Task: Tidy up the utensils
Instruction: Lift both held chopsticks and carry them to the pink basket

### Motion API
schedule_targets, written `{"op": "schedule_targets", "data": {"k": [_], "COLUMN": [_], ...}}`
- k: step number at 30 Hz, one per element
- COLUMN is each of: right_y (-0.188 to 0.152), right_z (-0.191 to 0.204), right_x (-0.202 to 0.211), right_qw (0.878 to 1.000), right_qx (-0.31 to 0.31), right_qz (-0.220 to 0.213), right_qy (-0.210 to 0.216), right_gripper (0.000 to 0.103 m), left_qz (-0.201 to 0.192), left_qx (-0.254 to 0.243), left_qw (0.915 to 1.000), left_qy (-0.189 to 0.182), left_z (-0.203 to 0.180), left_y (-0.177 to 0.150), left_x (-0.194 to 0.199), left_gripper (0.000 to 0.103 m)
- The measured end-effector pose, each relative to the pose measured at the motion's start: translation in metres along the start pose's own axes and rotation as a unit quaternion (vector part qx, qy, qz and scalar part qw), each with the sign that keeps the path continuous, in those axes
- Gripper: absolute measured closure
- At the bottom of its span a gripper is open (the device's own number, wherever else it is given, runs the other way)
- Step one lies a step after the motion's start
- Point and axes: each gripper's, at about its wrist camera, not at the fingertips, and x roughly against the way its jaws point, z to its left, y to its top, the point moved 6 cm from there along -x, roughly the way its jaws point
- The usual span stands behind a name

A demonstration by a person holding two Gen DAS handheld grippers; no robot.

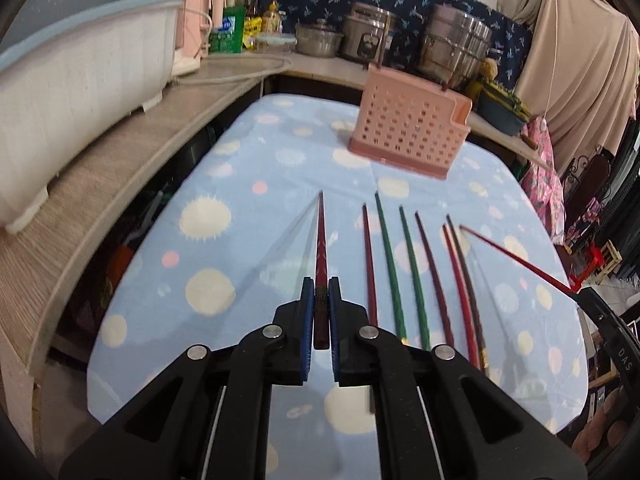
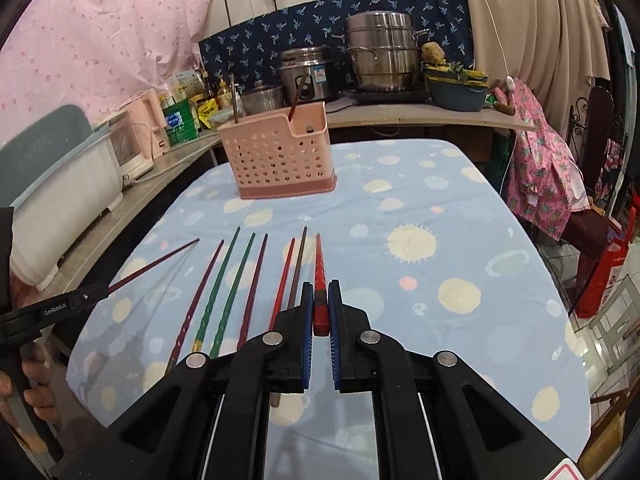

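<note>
The left gripper (image 1: 319, 300) was clamped on a dark red chopstick (image 1: 320, 248), its blue pads (image 1: 307, 304) pressed against both sides near the thick end, with the thin tip pointing forward and lifted off the cloth, a faint shadow fanning out beneath it. The right gripper (image 2: 320, 300) was likewise closed on a bright red chopstick (image 2: 319, 272), gripped near its blunt end and aimed ahead over the table. Each held stick also showed in the other camera, jutting in from the edge of the view.

Between the two grippers, six chopsticks lay side by side on the blue spotted tablecloth (image 2: 460, 240), tips pointing away: a maroon chopstick (image 2: 200, 300), two green chopsticks (image 2: 224, 284), a purple-red chopstick (image 2: 256, 280), a red chopstick (image 2: 285, 276) and a brown chopstick (image 2: 298, 268). The red and brown ones lay just beside each other, nearly touching along their length; the rest were spaced apart.

Farther out, near the far end of the table, stood a pink utensil holder (image 2: 276, 152) with a perforated wall and a darker base. Two chopsticks were upright in it already, one at each end. Behind it ran a wooden counter (image 2: 400, 118) carrying steel pots (image 2: 380, 56), a rice cooker (image 2: 304, 70) and bottles. To the left sat a white tub (image 1: 80, 60).
</note>
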Motion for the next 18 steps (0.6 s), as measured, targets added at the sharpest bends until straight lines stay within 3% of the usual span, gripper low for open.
{"op": "schedule_targets", "data": {"k": [7,18], "right_y": [0.056,0.106], "right_z": [-0.008,-0.008], "right_x": [0.006,-0.002], "right_qw": [0.998,0.994], "right_qx": [-0.024,-0.042], "right_qz": [-0.051,-0.095], "right_qy": [0.009,0.016], "right_gripper": [0.096,0.096], "left_qz": [-0.053,-0.103], "left_qx": [0.003,0.010], "left_qw": [0.9986,0.9946], "left_qy": [0.002,-0.011], "left_z": [-0.009,-0.033], "left_y": [0.056,0.125], "left_x": [0.015,0.021], "left_gripper": [0.096,0.096]}}
